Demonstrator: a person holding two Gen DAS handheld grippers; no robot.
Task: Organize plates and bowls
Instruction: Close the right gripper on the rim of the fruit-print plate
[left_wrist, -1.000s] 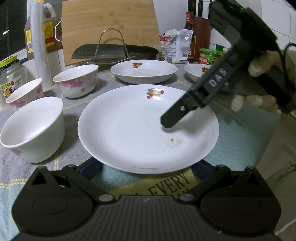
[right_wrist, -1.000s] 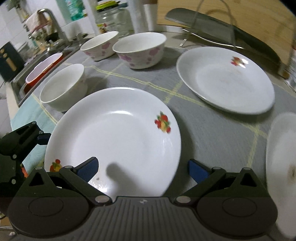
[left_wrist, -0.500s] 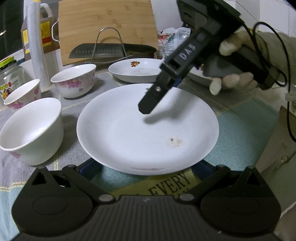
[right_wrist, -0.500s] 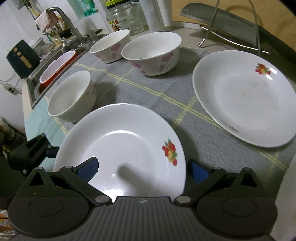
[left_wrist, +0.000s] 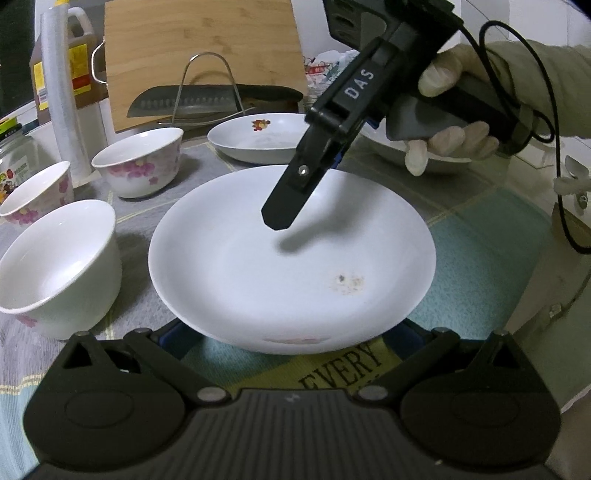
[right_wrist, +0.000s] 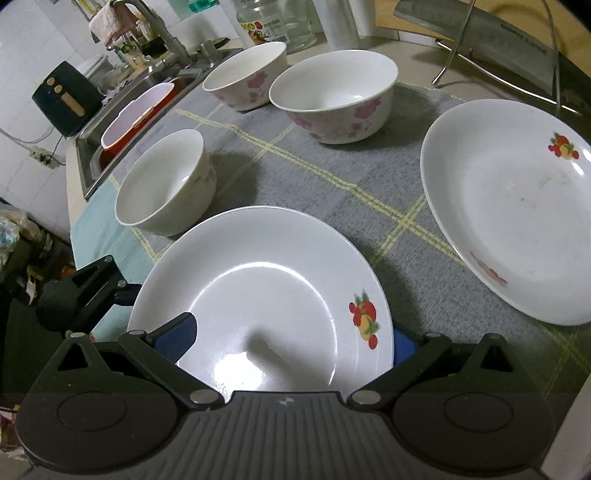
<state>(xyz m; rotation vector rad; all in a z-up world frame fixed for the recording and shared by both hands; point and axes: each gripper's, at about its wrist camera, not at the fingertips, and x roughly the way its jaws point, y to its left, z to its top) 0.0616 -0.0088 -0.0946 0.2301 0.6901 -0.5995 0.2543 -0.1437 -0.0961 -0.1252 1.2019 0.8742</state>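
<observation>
Left wrist view shows the near plate (left_wrist: 291, 254) at the table's front edge with the left tongs (left_wrist: 291, 334) wide apart around its near rim and the right tongs (left_wrist: 282, 218), also apart, over its far side, so I think the next move is to pinch its rim and stack it on the far plate (left_wrist: 258, 142).

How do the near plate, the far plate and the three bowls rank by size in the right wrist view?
1. Near plate and far plate: alike.
2. Big flowered bowl.
3. Back bowl and near bowl: too close to rank, given distance.
</observation>
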